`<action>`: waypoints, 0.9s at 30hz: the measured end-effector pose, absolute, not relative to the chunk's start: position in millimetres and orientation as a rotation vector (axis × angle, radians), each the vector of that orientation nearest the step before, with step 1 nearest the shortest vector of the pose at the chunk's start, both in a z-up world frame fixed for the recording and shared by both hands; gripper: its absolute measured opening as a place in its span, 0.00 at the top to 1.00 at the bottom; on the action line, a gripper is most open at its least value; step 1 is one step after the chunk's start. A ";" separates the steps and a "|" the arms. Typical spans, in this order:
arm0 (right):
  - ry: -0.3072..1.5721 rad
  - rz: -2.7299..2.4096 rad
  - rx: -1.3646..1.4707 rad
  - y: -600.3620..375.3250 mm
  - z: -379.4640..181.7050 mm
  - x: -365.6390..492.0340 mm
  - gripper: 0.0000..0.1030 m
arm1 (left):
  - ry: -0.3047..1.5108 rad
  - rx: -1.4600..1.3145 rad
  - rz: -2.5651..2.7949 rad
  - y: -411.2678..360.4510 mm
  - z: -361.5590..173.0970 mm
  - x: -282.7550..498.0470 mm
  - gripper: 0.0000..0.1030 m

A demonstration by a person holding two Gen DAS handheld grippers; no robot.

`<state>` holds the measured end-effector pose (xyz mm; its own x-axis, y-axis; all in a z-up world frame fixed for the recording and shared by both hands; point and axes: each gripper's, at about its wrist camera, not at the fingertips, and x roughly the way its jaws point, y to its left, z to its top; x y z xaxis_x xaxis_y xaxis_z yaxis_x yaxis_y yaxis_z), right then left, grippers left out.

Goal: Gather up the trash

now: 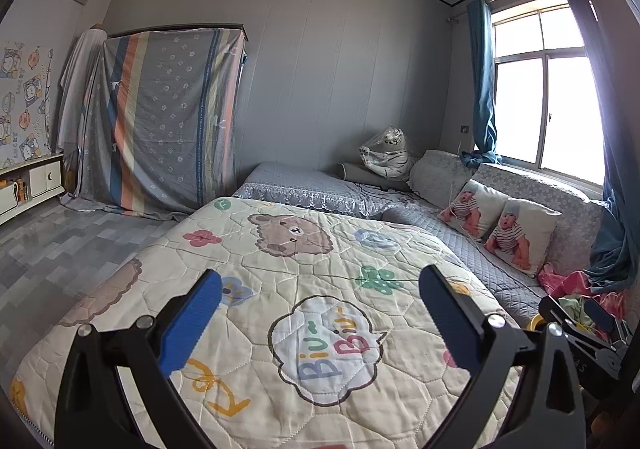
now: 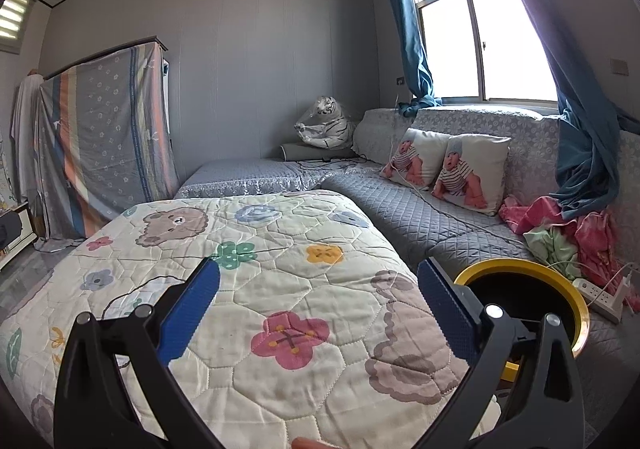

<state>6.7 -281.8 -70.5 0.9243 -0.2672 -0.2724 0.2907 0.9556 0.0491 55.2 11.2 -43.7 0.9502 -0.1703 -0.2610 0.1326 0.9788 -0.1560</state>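
Note:
My left gripper (image 1: 320, 281) is open and empty, held above a cream cartoon quilt (image 1: 304, 329) spread on a bed. My right gripper (image 2: 319, 273) is open and empty above the same quilt (image 2: 248, 289). A yellow-rimmed black bin (image 2: 560, 289) stands just right of my right gripper, beside the bed. In the left wrist view, the right gripper (image 1: 580, 317) shows at the right edge with a sliver of the bin's rim (image 1: 534, 323). No loose trash is visible on the quilt.
A grey quilted sofa bed (image 2: 420, 217) holds two baby-print pillows (image 2: 444, 169), pink and green clothes (image 2: 568, 229) and a white power strip (image 2: 600, 299). A wrapped plush tiger (image 2: 326, 125) sits in the far corner. A cloth-draped wardrobe (image 1: 168, 121) stands at left.

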 end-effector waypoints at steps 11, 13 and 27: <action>0.302 -0.275 0.081 -277.9 -73.6 12.8 0.08 | 0.285 -0.124 -0.143 10.6 -46.9 59.4 0.08; 0.311 -0.272 0.078 -276.2 -74.8 14.0 0.08 | 0.285 -0.117 -0.141 9.0 -47.5 59.6 0.08; 0.333 -0.283 0.078 -275.3 -77.9 16.7 0.08 | 0.281 -0.108 -0.146 7.2 -49.1 57.9 0.08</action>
<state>16.7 -275.3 -77.9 0.9061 -0.2613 -0.3328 0.2868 0.9575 0.0293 57.9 7.2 -49.1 0.9504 -0.1579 -0.2680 0.1280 0.9838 -0.1259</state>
